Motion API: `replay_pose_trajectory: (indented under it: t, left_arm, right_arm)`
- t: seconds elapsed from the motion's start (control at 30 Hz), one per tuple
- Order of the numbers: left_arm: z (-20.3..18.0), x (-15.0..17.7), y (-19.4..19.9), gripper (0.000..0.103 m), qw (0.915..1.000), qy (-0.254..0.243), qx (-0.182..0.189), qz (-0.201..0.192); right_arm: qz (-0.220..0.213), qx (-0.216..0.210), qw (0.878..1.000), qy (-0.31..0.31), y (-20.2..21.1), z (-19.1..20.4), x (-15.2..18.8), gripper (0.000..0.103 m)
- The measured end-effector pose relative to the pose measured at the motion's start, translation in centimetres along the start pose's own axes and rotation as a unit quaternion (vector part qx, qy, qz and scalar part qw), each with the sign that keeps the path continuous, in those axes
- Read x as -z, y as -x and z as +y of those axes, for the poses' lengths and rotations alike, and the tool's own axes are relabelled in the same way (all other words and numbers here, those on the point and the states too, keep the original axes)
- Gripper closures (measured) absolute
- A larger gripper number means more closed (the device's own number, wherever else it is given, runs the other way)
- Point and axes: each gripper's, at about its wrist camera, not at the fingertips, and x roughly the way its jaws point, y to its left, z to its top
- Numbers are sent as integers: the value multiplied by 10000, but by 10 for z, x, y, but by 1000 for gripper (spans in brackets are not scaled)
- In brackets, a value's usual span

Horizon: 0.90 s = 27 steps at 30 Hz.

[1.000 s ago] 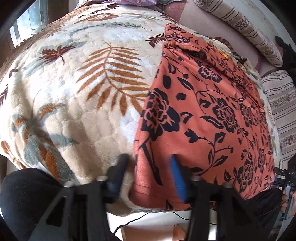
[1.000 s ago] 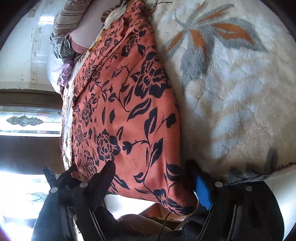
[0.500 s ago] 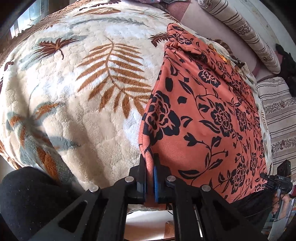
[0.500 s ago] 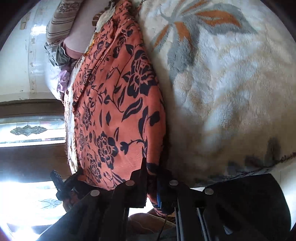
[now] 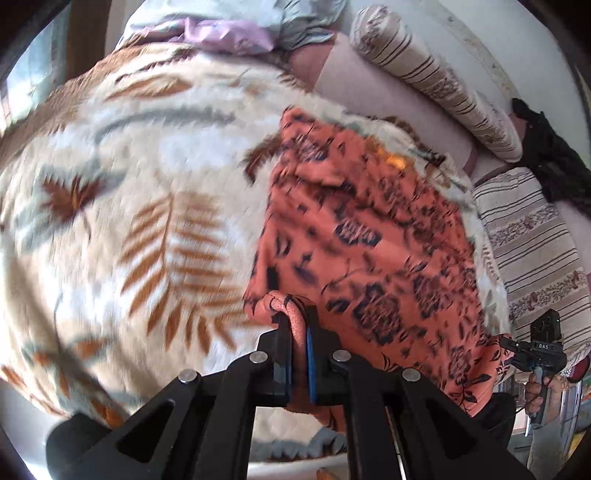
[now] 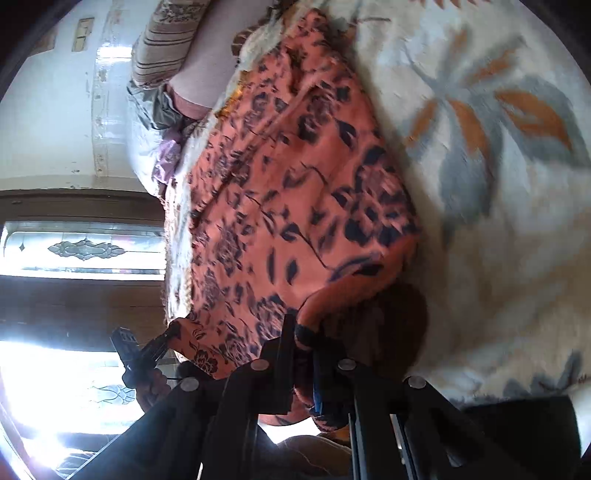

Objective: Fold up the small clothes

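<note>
An orange garment with a black flower print point(image 5: 369, 240) lies on a plush leaf-patterned blanket point(image 5: 122, 229). My left gripper point(image 5: 297, 325) is shut on the garment's near left corner, and the hem bunches up between its jaws. My right gripper point(image 6: 304, 339) is shut on the near right corner of the garment point(image 6: 295, 192), lifted off the blanket point(image 6: 498, 221). The right gripper also shows at the far right of the left wrist view point(image 5: 535, 350). The left gripper shows at lower left of the right wrist view point(image 6: 147, 354). Both views are motion-blurred.
Striped cushions point(image 5: 436, 77) and a pink sofa back point(image 5: 388, 99) lie beyond the garment. A lilac and grey cloth pile point(image 5: 229, 26) sits at the far end of the blanket. A bright window point(image 6: 74, 251) is at the left of the right wrist view.
Both grippers shut on the garment's near corners, then lifted them and moved forward over the blanket. The near hem is now raised and folding toward the far end.
</note>
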Motion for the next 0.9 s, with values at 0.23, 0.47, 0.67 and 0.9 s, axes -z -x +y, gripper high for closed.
replay_pose_trajectory:
  t: [0.23, 0.47, 0.67, 0.9]
  left_arm:
    - [-29, -163, -46, 94, 9961, 62, 147, -864]
    - [15, -205, -201, 48, 9921, 589, -1017, 443]
    - [38, -190, -120, 33, 9915, 707, -900, -620]
    - [37, -89, -81, 30, 9926, 1064, -350, -471]
  right_arm:
    - [-1555, -618, 9854, 308, 32, 63, -167, 92]
    - [-1393, 134, 9865, -852, -48, -12, -251, 46]
    - [-2153, 365, 9757, -172, 0, 10, -188, 24]
    - [-1602, 350, 9848, -571, -11, -5, -95, 23]
